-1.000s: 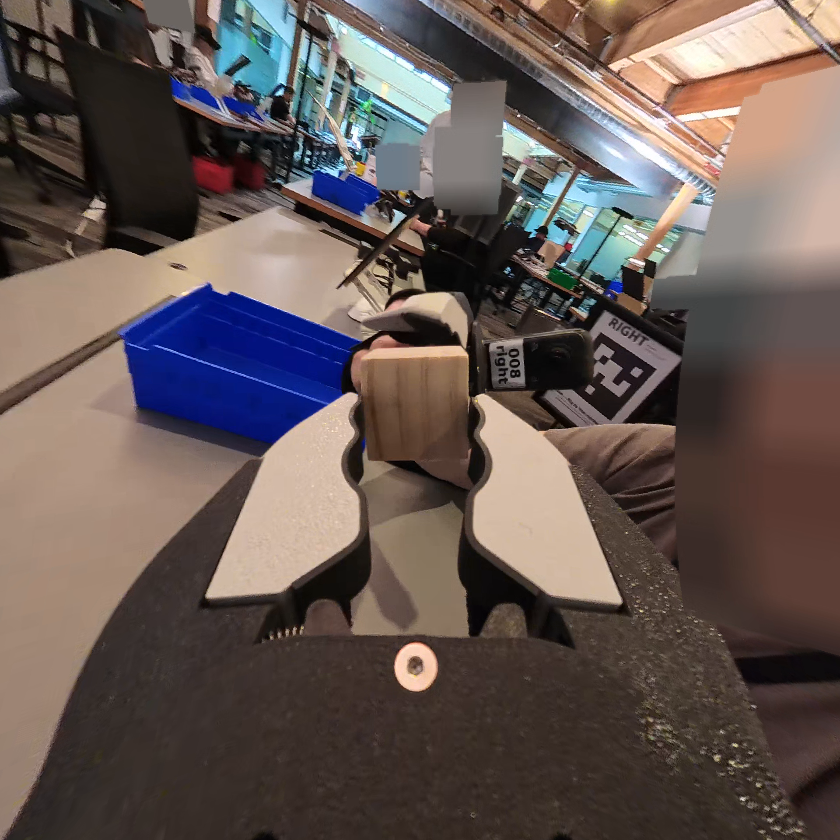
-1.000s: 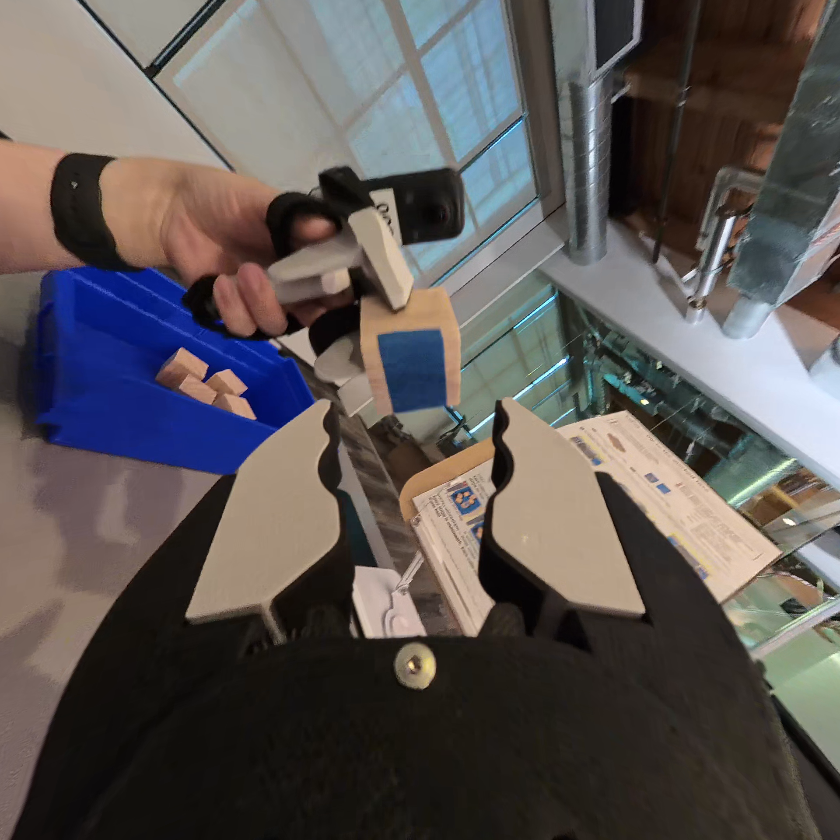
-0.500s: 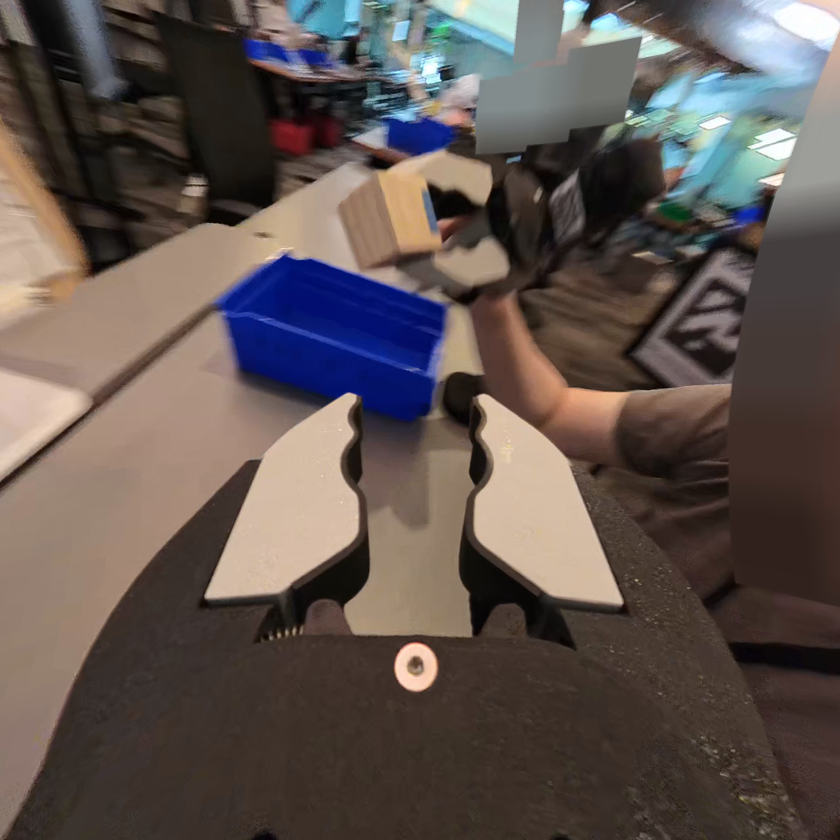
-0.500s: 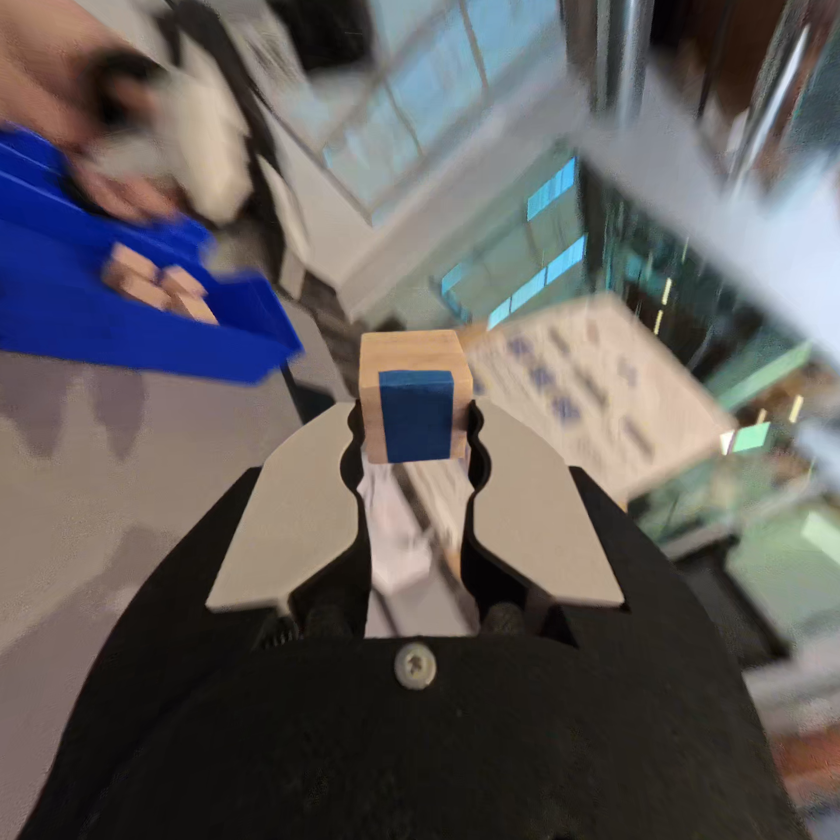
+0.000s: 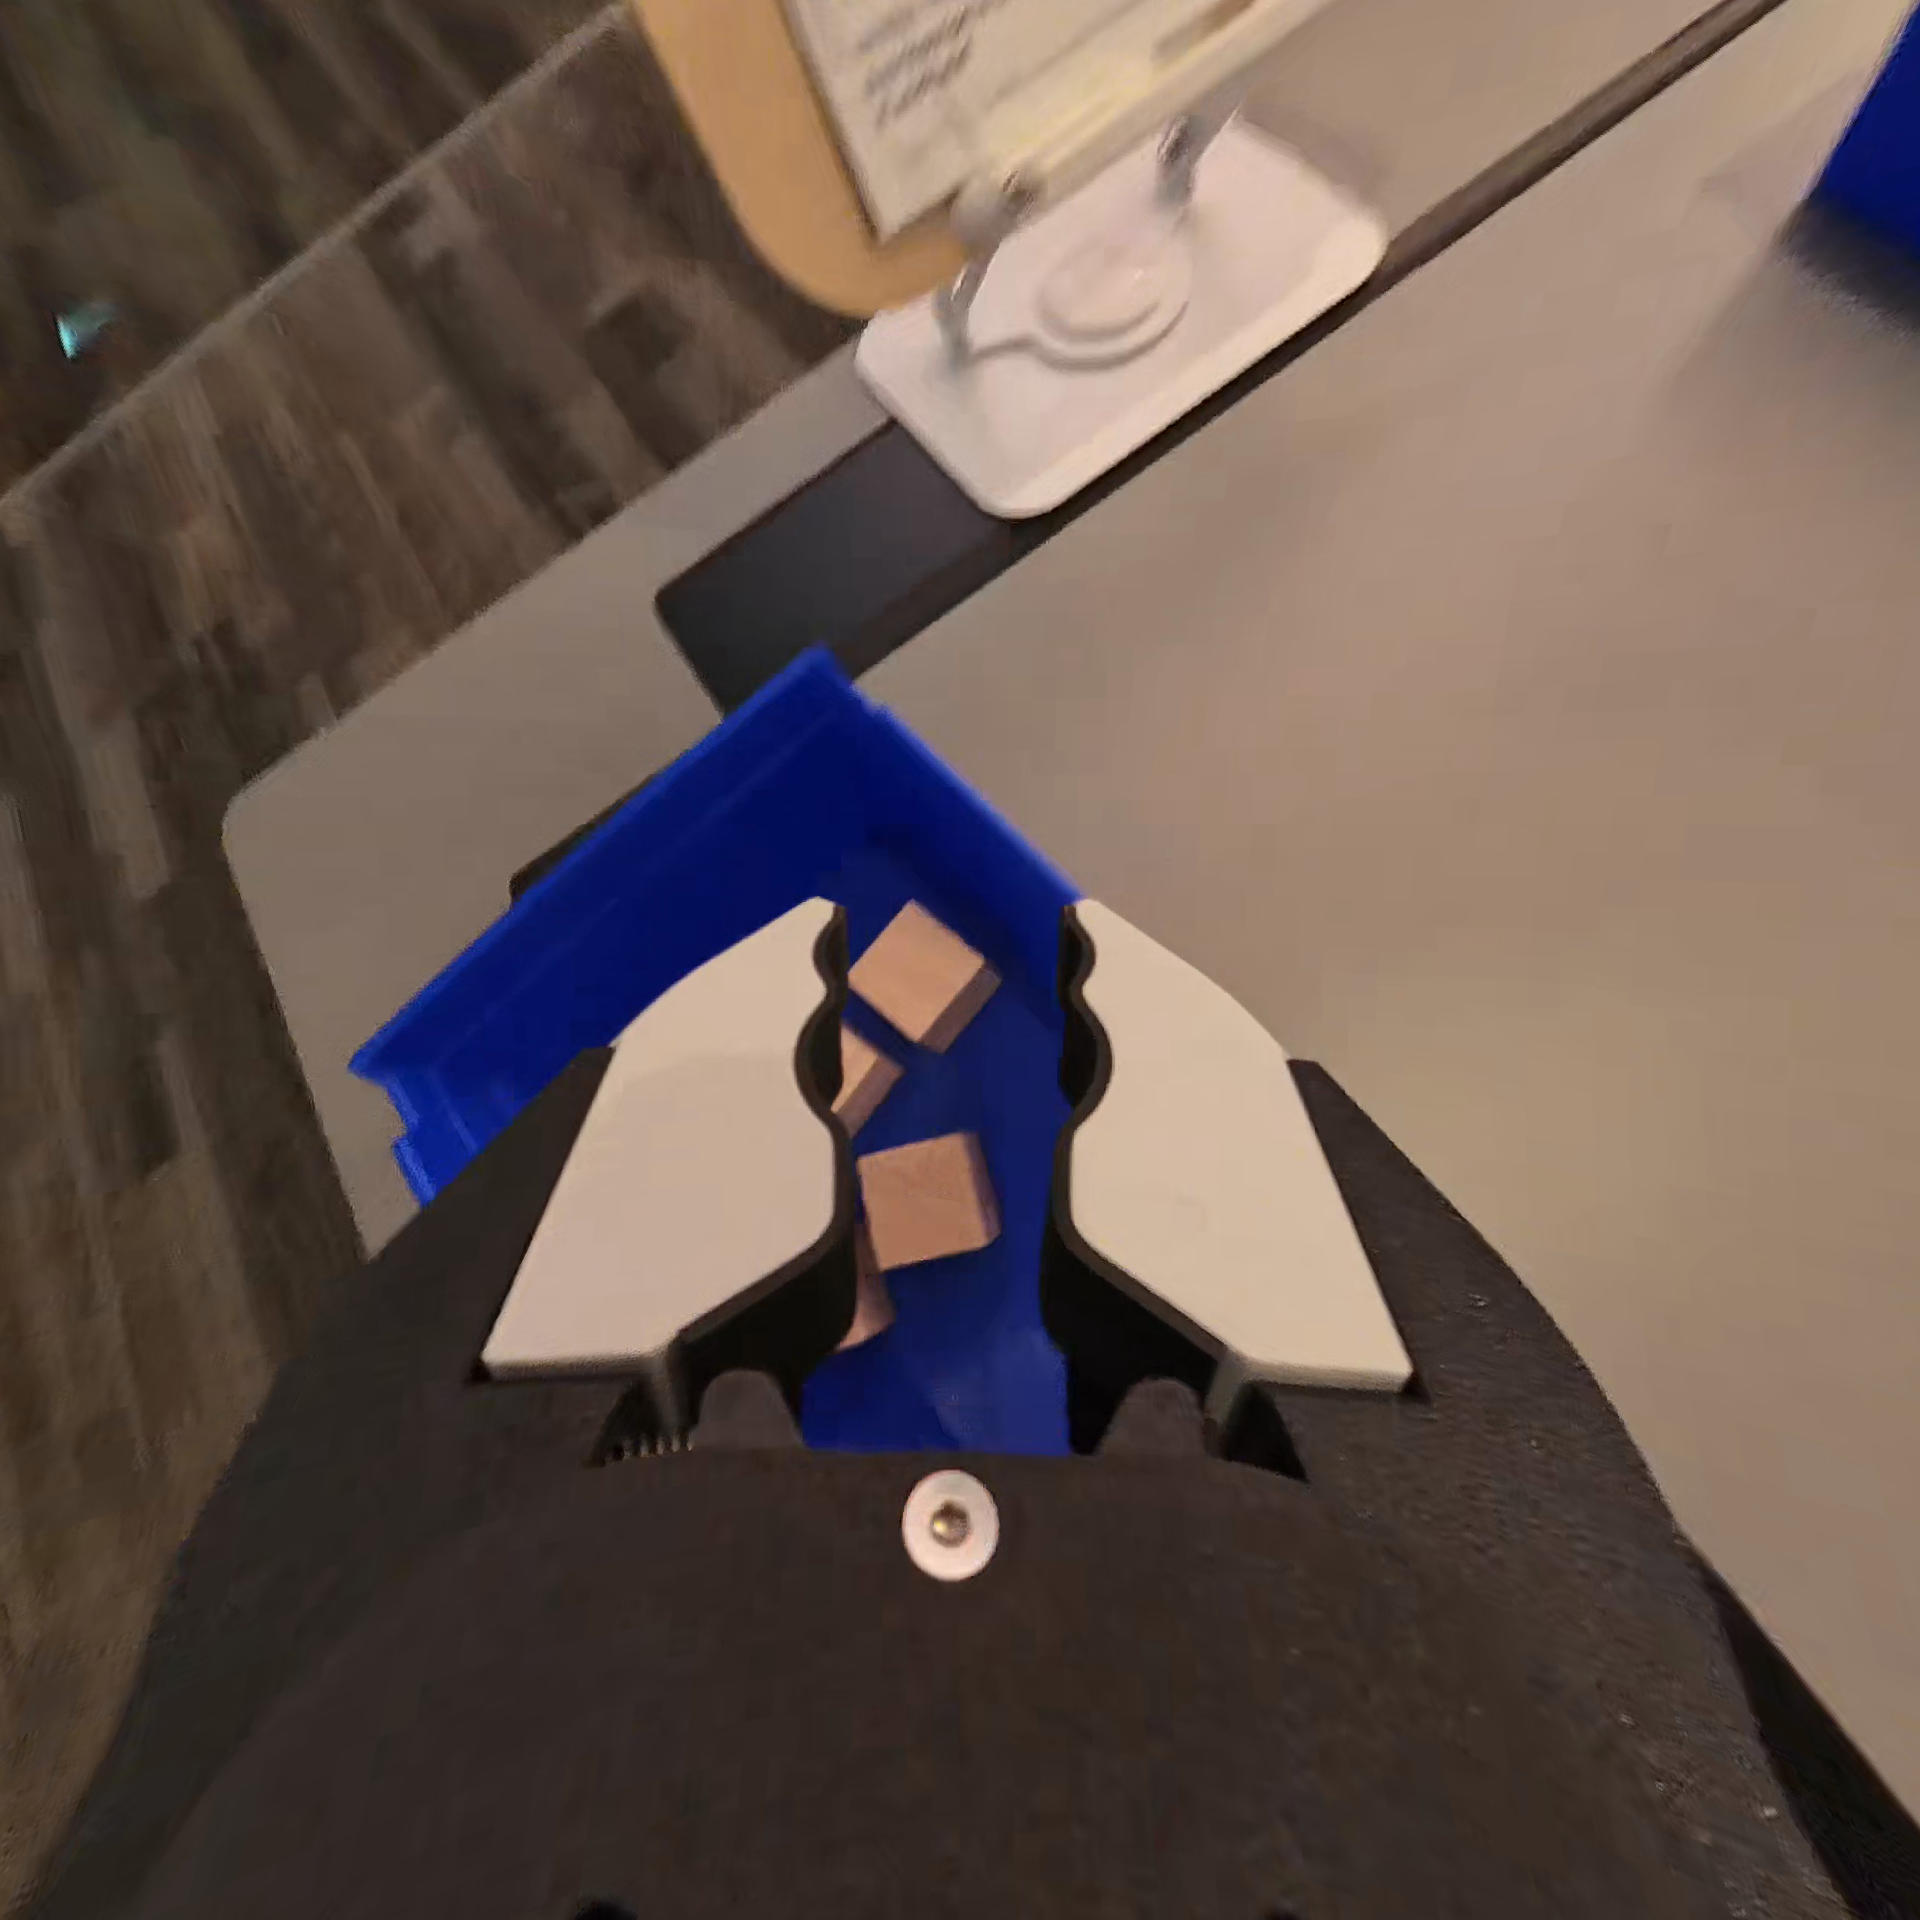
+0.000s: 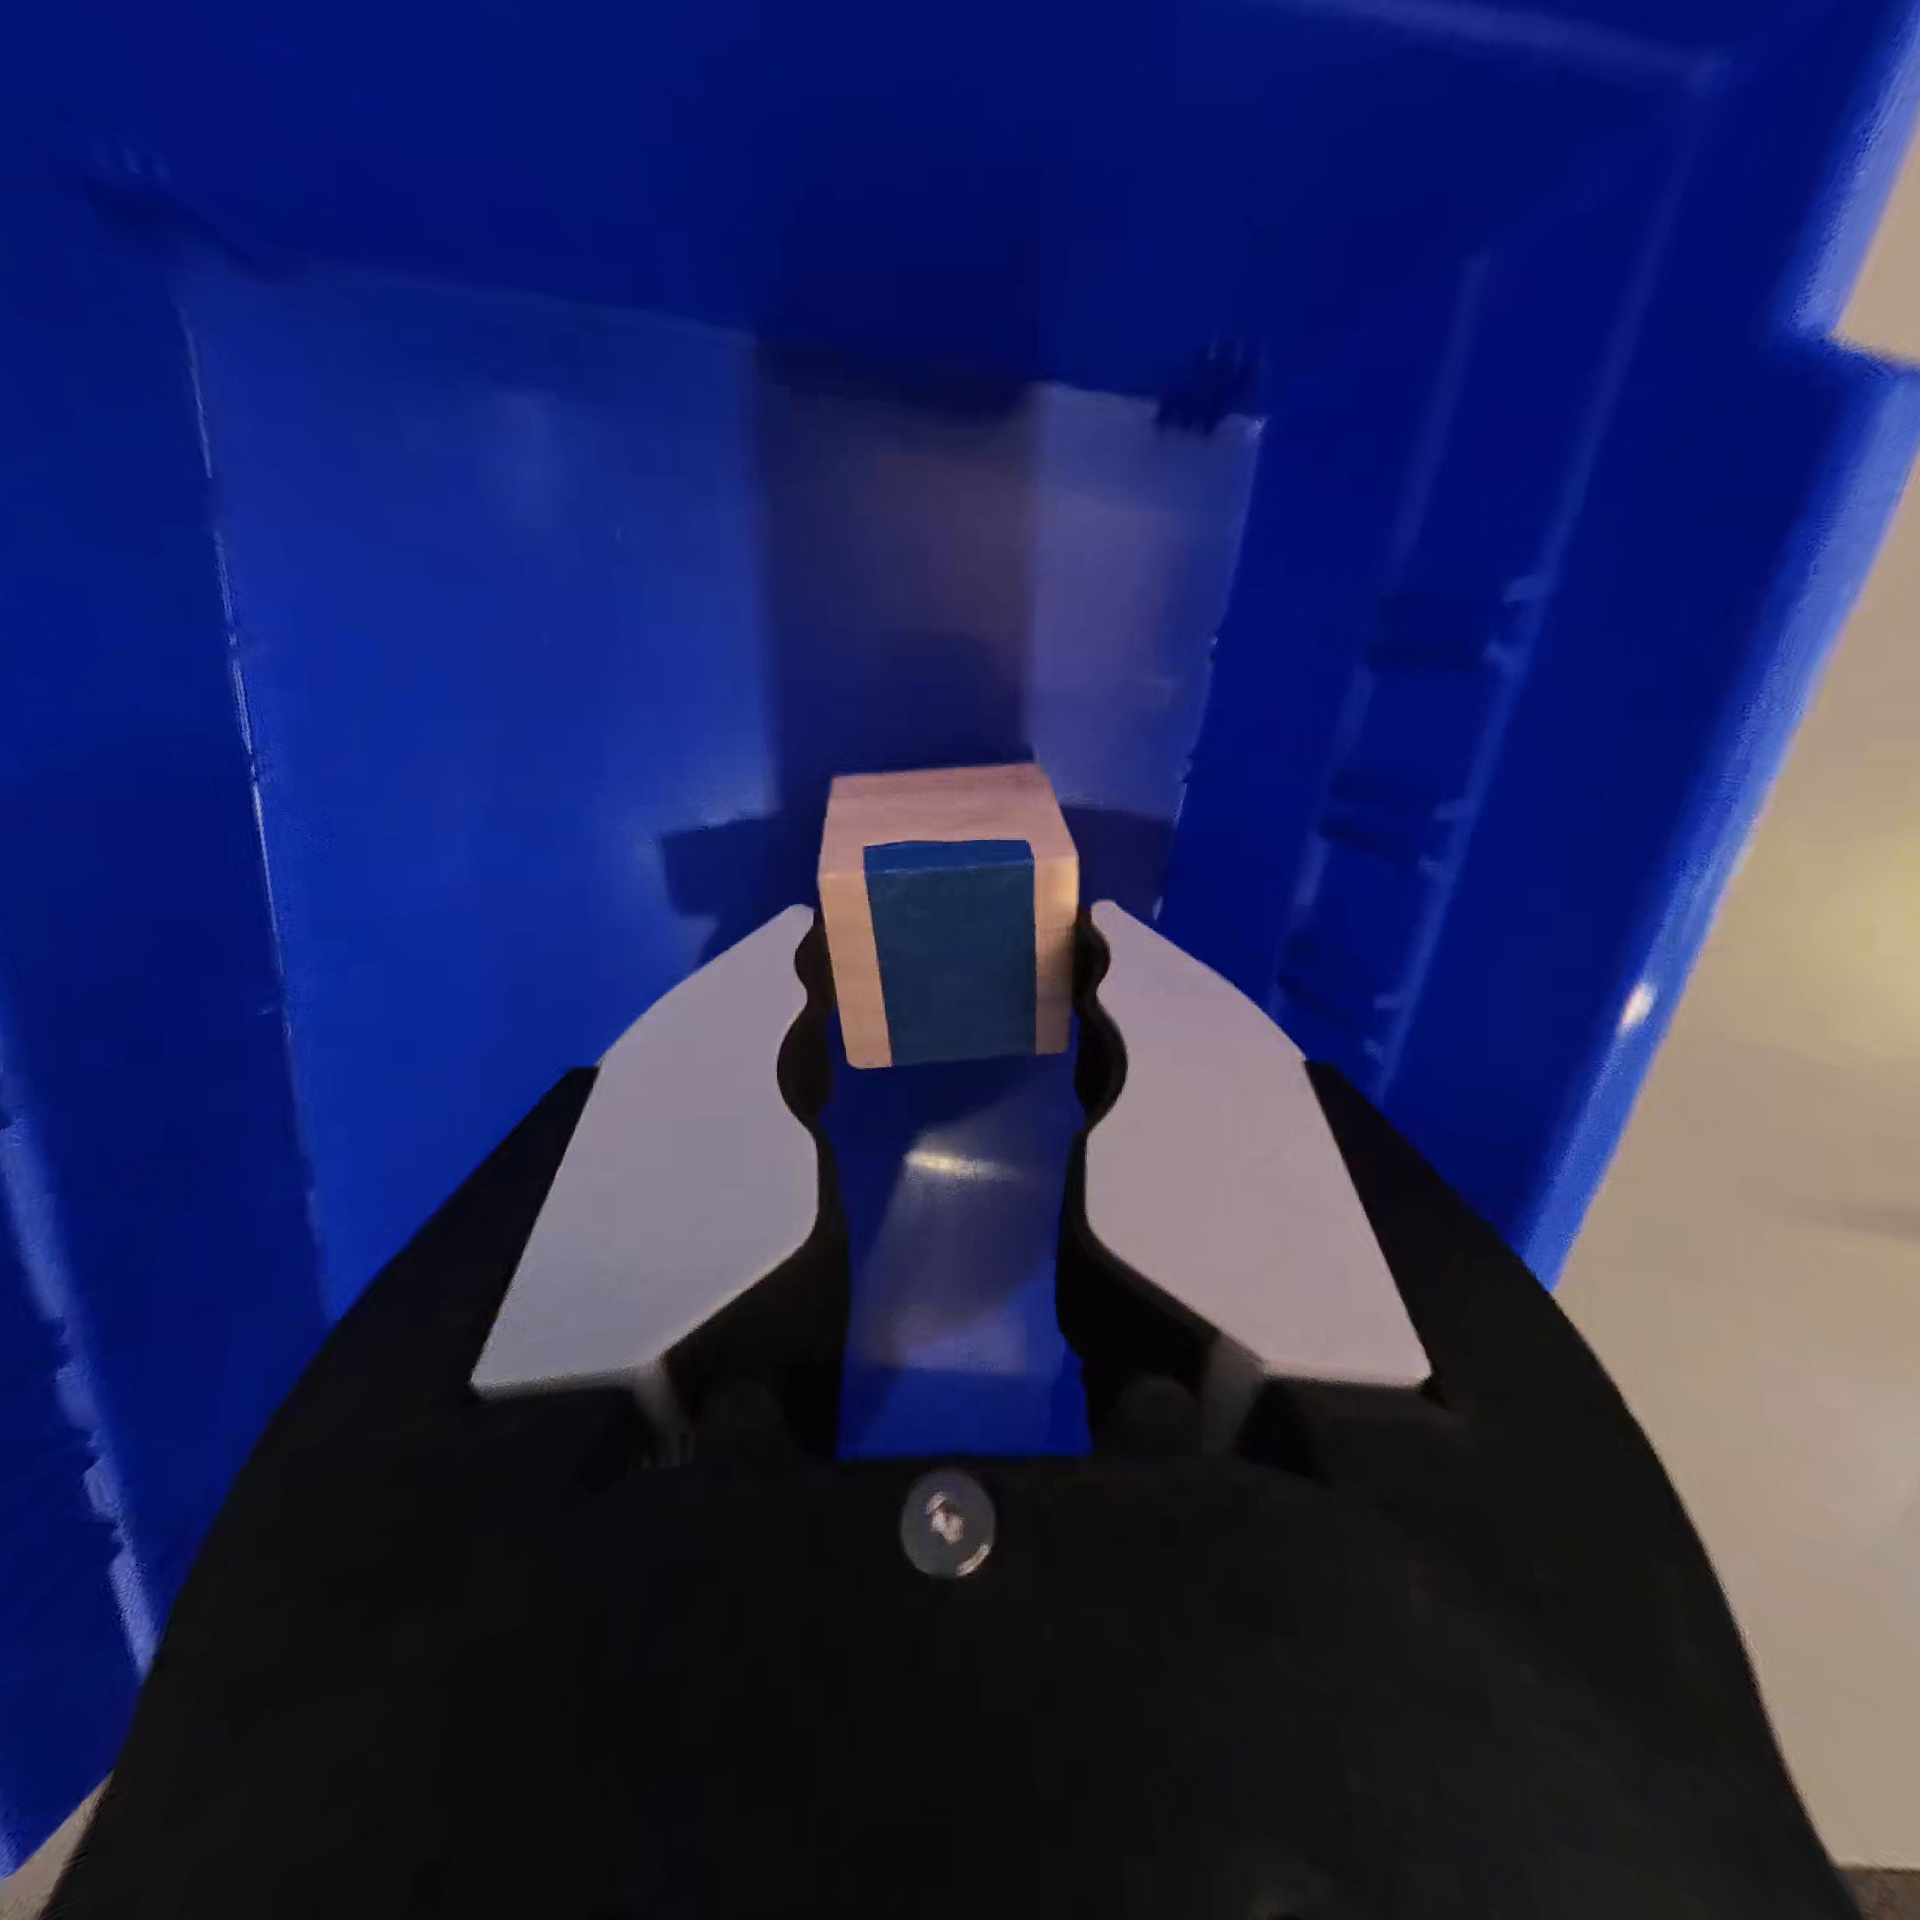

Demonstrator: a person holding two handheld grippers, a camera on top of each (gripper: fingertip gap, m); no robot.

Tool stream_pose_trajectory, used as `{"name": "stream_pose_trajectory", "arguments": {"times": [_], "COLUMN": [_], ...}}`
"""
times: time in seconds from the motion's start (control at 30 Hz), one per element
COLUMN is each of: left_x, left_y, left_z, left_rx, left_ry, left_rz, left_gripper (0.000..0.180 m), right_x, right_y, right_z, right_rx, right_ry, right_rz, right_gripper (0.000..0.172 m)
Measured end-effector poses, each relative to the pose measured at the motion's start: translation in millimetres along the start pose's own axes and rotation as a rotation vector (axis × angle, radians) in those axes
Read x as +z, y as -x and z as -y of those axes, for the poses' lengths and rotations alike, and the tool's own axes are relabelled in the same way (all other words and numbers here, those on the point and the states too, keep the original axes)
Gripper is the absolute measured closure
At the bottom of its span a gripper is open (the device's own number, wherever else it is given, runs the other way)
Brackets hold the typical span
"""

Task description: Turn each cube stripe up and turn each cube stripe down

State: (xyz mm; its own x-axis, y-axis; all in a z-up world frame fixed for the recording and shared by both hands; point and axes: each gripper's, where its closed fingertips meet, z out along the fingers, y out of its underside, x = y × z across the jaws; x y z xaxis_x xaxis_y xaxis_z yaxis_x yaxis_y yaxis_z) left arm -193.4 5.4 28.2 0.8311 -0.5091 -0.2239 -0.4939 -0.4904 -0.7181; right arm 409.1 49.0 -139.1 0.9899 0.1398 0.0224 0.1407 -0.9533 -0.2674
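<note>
My right gripper is shut on a wooden cube at its fingertips. The cube's blue stripe faces my camera. I hold it low inside a blue bin, close to the bin's floor. My left gripper is open and holds nothing. It hovers over another blue bin at the table's corner. Several plain-faced wooden cubes lie in that bin, one near the fingertips and one farther back between the fingers, untouched.
The grey table spreads to the right of the left bin. A white stand base with a clipboard sits at its far edge. The edge of another blue bin shows at the top right. Carpet floor lies beyond the table's edge.
The striped cube went from my left gripper to my right, which shut on it and moved down into a blue bin. My left gripper opened and swung over the bin of cubes.
</note>
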Motion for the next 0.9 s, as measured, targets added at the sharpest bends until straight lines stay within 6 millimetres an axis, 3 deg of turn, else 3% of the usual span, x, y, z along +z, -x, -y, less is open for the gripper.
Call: {"name": "stream_pose_trajectory", "arguments": {"times": [0.03, 0.17, 0.23, 0.33, 0.4, 0.5, 0.6, 0.77, 0.9], "left_x": [6, 37, 55, 77, 88, 103, 114, 128, 131], "left_y": [10, 32, 23, 10, 13, 6, 4, 10, 11], "left_z": [-10, -35, -42, -60, -76, -81, -81, -103, -102], "left_rx": [-0.004, -0.002, -0.001, 0.247, 0.350, 0.367, 0.431, 0.438, 0.412], "left_ry": [0.040, 0.136, 0.187, 0.234, 0.297, 0.286, 0.255, 0.358, 0.344], "left_rz": [0.024, 0.063, -0.008, -0.056, -0.044, -0.116, -0.131, -0.155, -0.181], "left_gripper": [0.142, 0.142, 0.141, 0.133, 0.122, 0.123, 0.129, 0.129, 0.129], "right_x": [0, 2, 0, -8, -16, -27, -38, -53, -55], "right_y": [0, 3, 8, 16, 21, 29, 32, 39, 44], "right_z": [1, 5, 9, 15, 20, 25, 27, 29, 29], "right_rx": [-0.001, -0.041, -0.057, -0.102, -0.113, -0.138, -0.161, -0.190, -0.211], "right_ry": [-0.001, -0.006, -0.016, -0.058, -0.094, -0.137, -0.168, -0.208, -0.207], "right_rz": [-0.008, -0.020, -0.010, 0.003, 0.015, 0.038, 0.031, 0.048, 0.053], "right_gripper": [0.126, 0.125, 0.118, 0.114, 0.113, 0.113, 0.114, 0.113, 0.113]}}
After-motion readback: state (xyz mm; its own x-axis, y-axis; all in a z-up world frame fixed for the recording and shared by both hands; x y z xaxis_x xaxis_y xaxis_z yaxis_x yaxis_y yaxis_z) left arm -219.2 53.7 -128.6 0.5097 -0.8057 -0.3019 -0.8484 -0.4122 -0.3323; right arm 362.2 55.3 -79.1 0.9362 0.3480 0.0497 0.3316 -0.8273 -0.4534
